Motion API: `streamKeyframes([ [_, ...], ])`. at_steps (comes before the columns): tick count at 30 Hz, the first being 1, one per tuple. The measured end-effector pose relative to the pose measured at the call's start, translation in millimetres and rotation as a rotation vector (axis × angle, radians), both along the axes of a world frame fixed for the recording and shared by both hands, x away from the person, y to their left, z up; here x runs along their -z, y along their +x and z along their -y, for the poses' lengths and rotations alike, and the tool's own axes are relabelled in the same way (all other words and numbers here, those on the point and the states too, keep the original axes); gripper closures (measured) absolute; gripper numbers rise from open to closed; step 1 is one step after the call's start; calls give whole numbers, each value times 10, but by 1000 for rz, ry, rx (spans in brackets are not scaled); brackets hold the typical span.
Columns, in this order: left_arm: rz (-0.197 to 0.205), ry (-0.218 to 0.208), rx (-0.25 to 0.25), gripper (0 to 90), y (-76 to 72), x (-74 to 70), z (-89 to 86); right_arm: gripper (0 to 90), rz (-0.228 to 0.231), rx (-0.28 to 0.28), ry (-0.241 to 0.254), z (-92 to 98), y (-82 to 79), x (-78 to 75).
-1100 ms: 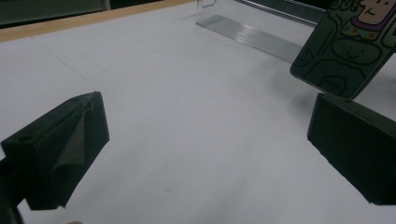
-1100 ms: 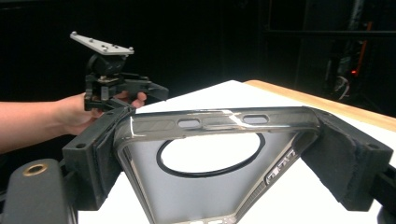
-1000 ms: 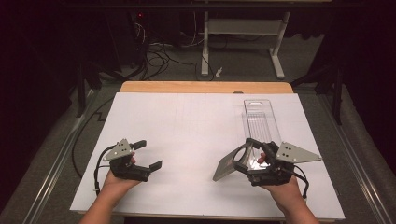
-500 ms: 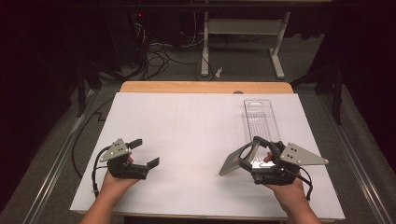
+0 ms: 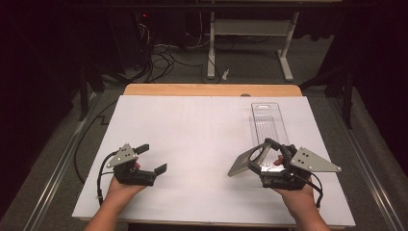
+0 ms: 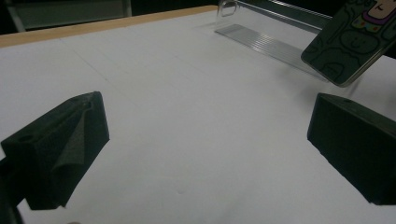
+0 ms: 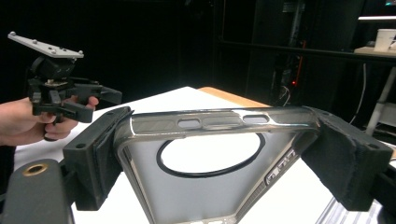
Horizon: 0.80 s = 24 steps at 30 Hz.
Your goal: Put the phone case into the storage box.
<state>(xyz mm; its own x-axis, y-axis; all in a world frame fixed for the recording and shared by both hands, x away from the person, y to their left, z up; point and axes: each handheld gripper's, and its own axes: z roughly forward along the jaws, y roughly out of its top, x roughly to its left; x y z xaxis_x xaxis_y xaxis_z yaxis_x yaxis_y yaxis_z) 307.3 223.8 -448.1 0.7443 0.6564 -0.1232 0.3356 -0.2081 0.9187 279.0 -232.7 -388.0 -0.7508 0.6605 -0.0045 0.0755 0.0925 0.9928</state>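
Observation:
A phone case [image 5: 244, 161] with a clear edge, a round ring [image 7: 210, 154] and a dark cartoon-printed face [image 6: 359, 37] is held tilted above the white sheet at the front right. My right gripper [image 5: 262, 157] is shut on it, both pads pressing the case's side edges [image 7: 215, 122]. At the front left my left gripper [image 5: 154, 159] stands open, its jaws wide apart over bare paper [image 6: 205, 154] and holding nothing. In the right gripper view, the left gripper [image 7: 92, 103] sits in a hand farther off.
A clear plastic packaging tray [image 5: 268, 122] lies flat at the back right, just beyond the held case, and also appears in the left gripper view [image 6: 268, 42]. A white sheet [image 5: 192, 130] covers the table, with a wooden strip [image 5: 211, 90] at its far edge. Cables and a stand sit on the floor behind.
My right gripper has shifted a little to the right with the phone case in it. The left gripper has barely moved.

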Motion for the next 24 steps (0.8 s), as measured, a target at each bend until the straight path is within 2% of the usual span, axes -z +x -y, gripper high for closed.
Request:
streamKeyframes([
  [10, 7, -7, -15, 2, -6, -8, -2, 136, 38, 36, 12, 11, -45, -79],
  [24, 17, 9, -18, 2, -10, -5, 12, 136, 81, 71, 42, 59, -85, -190],
])
